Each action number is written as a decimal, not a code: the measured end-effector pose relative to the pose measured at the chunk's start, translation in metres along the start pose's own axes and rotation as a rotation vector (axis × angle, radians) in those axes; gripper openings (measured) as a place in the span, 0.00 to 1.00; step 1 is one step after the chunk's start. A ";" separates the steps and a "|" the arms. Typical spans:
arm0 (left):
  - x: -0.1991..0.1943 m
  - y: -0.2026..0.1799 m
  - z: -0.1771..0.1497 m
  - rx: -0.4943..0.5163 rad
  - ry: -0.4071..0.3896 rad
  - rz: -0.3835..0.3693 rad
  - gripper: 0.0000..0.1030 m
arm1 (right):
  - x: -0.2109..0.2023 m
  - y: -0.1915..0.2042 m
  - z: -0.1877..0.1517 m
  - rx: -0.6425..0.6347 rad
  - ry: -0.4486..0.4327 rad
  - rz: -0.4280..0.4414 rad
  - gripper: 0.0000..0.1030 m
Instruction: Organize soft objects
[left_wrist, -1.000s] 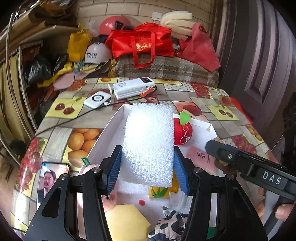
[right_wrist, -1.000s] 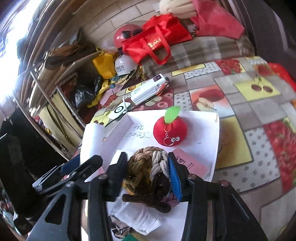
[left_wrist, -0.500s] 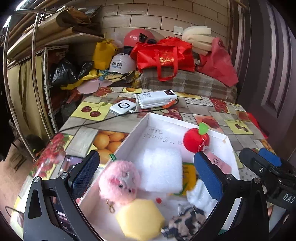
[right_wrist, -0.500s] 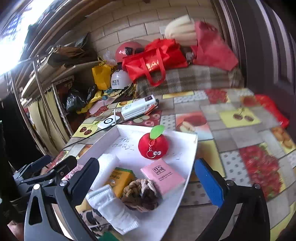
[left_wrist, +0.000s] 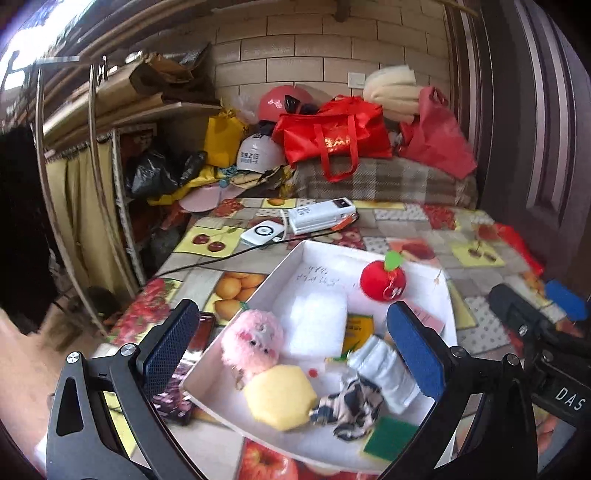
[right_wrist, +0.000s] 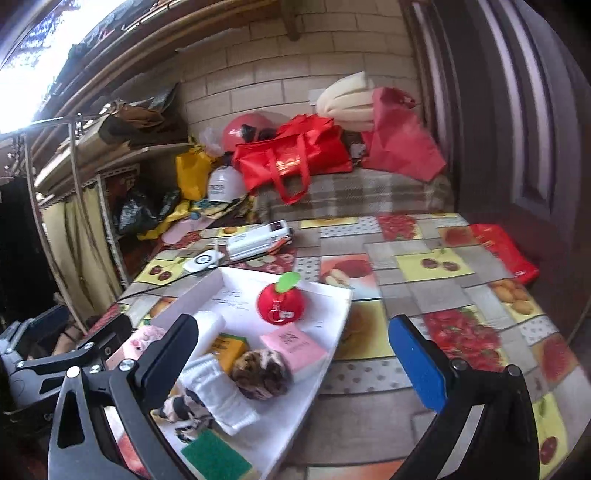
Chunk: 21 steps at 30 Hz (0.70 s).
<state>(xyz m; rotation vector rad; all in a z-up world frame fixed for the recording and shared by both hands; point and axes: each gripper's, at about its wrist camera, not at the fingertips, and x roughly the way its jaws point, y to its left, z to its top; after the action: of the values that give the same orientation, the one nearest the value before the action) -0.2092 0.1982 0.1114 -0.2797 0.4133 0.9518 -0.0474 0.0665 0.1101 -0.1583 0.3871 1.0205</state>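
Note:
A white box (left_wrist: 295, 258) (right_wrist: 332, 321) on the table holds several soft things: a white foam block (left_wrist: 317, 321), a pink plush pig (left_wrist: 253, 341), a yellow sponge (left_wrist: 280, 397), a red plush apple (left_wrist: 382, 282) (right_wrist: 280, 304), a knotted brown rope ball (right_wrist: 264, 371), a pink packet (right_wrist: 293, 345), a white folded cloth (right_wrist: 218, 391), a spotted cloth (left_wrist: 351, 406) and a green scouring pad (left_wrist: 388, 437). My left gripper (left_wrist: 291, 356) is open and empty above the box's near end. My right gripper (right_wrist: 295, 369) is open and empty above the box's right side.
A fruit-patterned tablecloth (right_wrist: 424, 266) covers the table. A white power bank (left_wrist: 321, 216) and a white charger (left_wrist: 262, 234) with a black cable lie behind the box. A phone (left_wrist: 184, 365) lies left of it. Red bags (left_wrist: 332, 133), helmets and shelves crowd the back.
Both grippers opened, letting the foam block and the rope ball drop into the box, then drew back and up from it.

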 end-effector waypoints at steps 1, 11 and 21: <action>-0.003 -0.004 0.000 0.018 0.005 0.019 1.00 | -0.006 -0.001 -0.001 -0.002 -0.012 -0.012 1.00; -0.056 -0.018 -0.004 0.009 -0.054 0.006 1.00 | -0.044 -0.020 -0.007 0.037 -0.071 -0.050 1.00; -0.073 -0.039 -0.033 0.069 0.025 0.002 1.00 | -0.059 -0.033 -0.029 0.024 -0.002 -0.110 1.00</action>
<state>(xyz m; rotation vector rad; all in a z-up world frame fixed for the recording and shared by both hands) -0.2211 0.1099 0.1176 -0.2287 0.4691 0.9351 -0.0538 -0.0068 0.1049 -0.1558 0.3848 0.9074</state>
